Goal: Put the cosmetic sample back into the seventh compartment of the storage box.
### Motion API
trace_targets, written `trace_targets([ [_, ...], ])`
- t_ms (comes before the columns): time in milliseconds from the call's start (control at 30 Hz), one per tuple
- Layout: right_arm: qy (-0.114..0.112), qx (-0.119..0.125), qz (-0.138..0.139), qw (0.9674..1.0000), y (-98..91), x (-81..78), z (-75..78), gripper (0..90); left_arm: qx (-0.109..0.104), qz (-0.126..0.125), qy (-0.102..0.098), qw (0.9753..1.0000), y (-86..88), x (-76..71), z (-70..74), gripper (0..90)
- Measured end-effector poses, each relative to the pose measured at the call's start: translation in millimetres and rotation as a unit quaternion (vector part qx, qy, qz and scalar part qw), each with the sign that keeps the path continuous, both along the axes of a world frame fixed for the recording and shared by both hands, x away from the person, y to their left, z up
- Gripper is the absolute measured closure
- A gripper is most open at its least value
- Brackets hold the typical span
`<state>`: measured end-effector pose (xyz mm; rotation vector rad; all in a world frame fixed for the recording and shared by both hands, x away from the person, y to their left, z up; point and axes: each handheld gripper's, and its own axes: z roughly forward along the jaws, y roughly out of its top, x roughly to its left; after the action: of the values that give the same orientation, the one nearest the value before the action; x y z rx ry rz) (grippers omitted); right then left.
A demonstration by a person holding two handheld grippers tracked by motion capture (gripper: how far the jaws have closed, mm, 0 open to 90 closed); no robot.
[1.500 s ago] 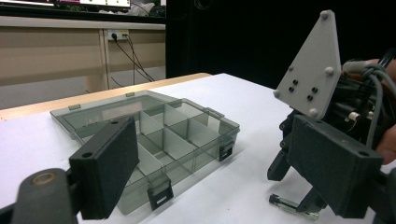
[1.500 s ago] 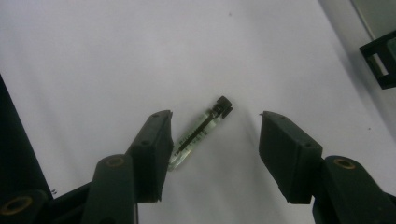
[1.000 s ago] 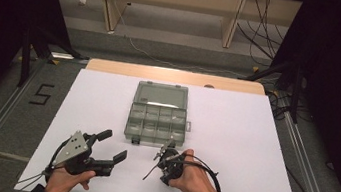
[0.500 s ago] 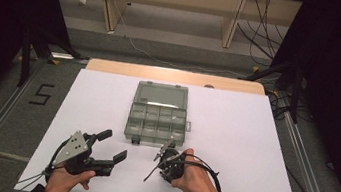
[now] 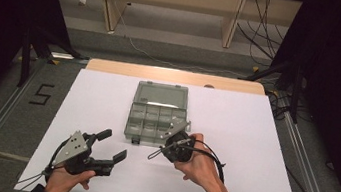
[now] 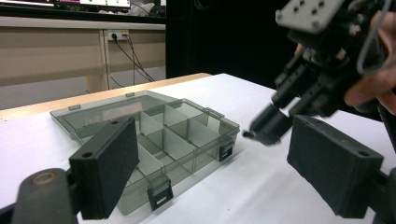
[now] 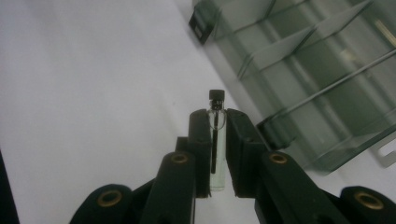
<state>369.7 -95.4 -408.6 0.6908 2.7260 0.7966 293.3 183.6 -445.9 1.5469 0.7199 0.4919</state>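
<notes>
- Right gripper (image 7: 218, 140) is pinching a tiny vial (image 7: 215, 140) between its jaws, cap poking out past the tips, probably so it can drop in cap-first.
- It's hovering just beside the box (image 5: 156, 111), near the front edge.
- Left gripper (image 5: 108, 145) is sitting wide open, holding nothing, parked clear of the box.

Smoky translucent glossy plastic organiser box (image 5: 157, 112); matt white worktop (image 5: 253, 138) with wooden far edge; clear glass vial (image 7: 215, 140).
</notes>
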Motion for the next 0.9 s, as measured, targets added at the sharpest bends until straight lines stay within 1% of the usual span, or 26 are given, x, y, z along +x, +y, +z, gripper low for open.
trace_targets([
  [33, -0.008, 0.004, 0.002, 1.0, 0.5, 2.0, 2.3, 81.1, 0.0, 0.0, 0.0, 1.0, 0.1, 0.0, 0.0, 15.5],
  [67, -0.006, 0.008, -0.003, 0.9999, 1.6, 3.2, 4.4, 81.1, 0.0, -0.001, 0.0, 1.0, 0.2, 0.1, 0.0, 15.5],
  [100, -0.015, 0.012, 0.0, 0.9998, 1.8, 5.4, 4.9, 81.1, 0.0, -0.001, -0.001, 1.0, 0.3, 0.4, 0.0, 15.5],
  [133, -0.013, 0.013, -0.009, 0.9998, 2.2, 5.7, 6.7, 81.1, -0.001, -0.001, -0.001, 1.0, 0.3, 0.4, 0.0, 15.5],
  [200, -0.017, 0.013, -0.005, 0.9998, 2.0, 7.2, 6.8, 81.1, -0.001, -0.001, -0.001, 1.0, 0.4, 0.4, 0.1, 15.5],
  [333, -0.02, 0.019, -0.014, 0.9995, 1.3, 11.9, 7.3, 81.1, 0.0, -0.001, 0.0, 1.0, 0.0, 0.1, 0.1, 15.5],
  [367, -0.023, 0.02, -0.017, 0.9994, 1.2, 13.1, 7.4, 81.0, -0.005, -0.003, -0.001, 1.0, -0.8, 0.6, -0.4, 15.5],
  [400, -0.019, 0.025, -0.019, 0.9993, 1.3, 14.4, 7.6, 81.1, -0.001, -0.001, 0.0, 1.0, -0.6, 0.5, -0.1, 15.5],
  [433, -0.02, 0.026, -0.022, 0.9992, 1.3, 15.6, 7.4, 81.1, 0.001, -0.001, 0.001, 1.0, -0.7, 0.5, 0.0, 15.5],
  [567, -0.019, 0.028, -0.03, 0.999, 1.3, 20.9, 9.7, 81.0, 0.0, -0.001, 0.001, 1.0, 0.0, 1.1, -0.3, 15.5],
  [600, -0.021, 0.035, -0.033, 0.9986, 2.0, 24.5, 10.9, 81.1, -0.001, -0.001, 0.001, 1.0, 0.0, 1.1, -0.3, 15.5],
  [667, -0.02, 0.038, -0.034, 0.9985, 2.9, 27.7, 12.4, 81.1, 0.001, -0.001, -0.001, 1.0, 0.1, 1.1, -0.2, 15.5],
  [700, -0.019, 0.036, -0.039, 0.9984, 3.6, 29.3, 13.5, 81.1, 0.001, -0.001, 0.0, 1.0, 0.0, 0.9, -0.2, 15.5],
  [733, -0.017, 0.041, -0.043, 0.9981, 4.4, 30.6, 14.1, 81.1, 0.001, -0.001, 0.0, 1.0, 0.0, 0.9, -0.2, 15.5],
  [767, -0.02, 0.044, -0.041, 0.998, 5.1, 32.5, 14.8, 81.1, 0.001, -0.001, 0.0, 1.0, 0.0, 0.9, -0.1, 15.5],
  [800, -0.018, 0.043, -0.043, 0.998, 5.9, 34.0, 15.6, 81.1, 0.001, -0.001, -0.001, 1.0, 0.1, 1.0, -0.2, 15.5],
  [867, -0.021, 0.043, -0.045, 0.9978, 7.1, 35.7, 15.8, 81.1, 0.001, -0.001, -0.001, 1.0, 0.2, 1.2, -0.2, 15.5],
  [900, -0.014, 0.045, -0.046, 0.9978, 7.7, 37.3, 16.4, 81.1, 0.001, -0.001, -0.001, 1.0, 0.2, 1.2, -0.2, 15.5],
])
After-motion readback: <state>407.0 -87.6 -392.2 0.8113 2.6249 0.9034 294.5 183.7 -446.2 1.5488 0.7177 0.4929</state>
